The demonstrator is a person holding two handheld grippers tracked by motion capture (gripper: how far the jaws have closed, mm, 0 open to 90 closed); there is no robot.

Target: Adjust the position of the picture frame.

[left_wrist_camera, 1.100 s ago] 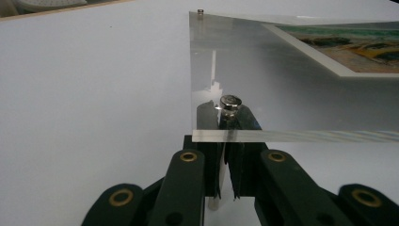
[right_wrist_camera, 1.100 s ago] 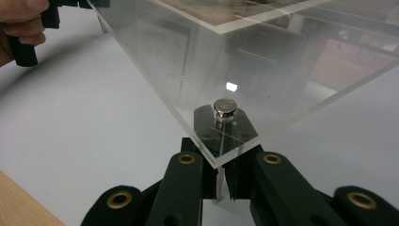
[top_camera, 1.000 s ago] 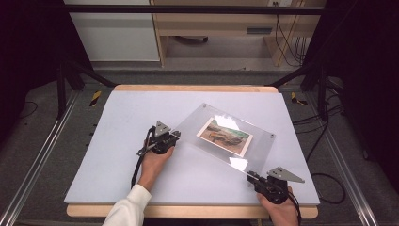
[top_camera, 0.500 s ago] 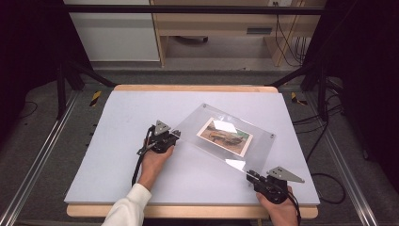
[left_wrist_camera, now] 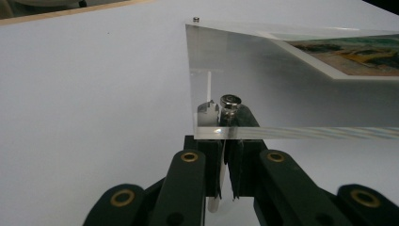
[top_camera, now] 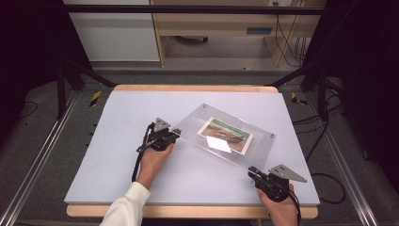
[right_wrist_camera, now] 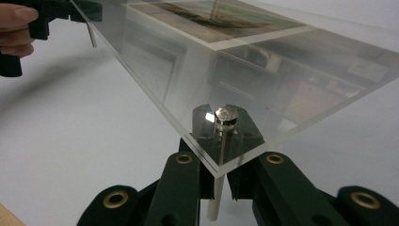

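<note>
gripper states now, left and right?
Left gripper: shut on the acrylic frame, at a corner standoff pin.
Right gripper: shut on the acrylic frame, at another corner's pin.

I'm seeing the acrylic frame [left_wrist_camera: 291,84] running off the right edge of the left gripper view, its photo [left_wrist_camera: 357,54] cut there too. In the right gripper view, a hand [right_wrist_camera: 16,28] is clipped at upper left. The photo's subject stays too small to tell.
</note>
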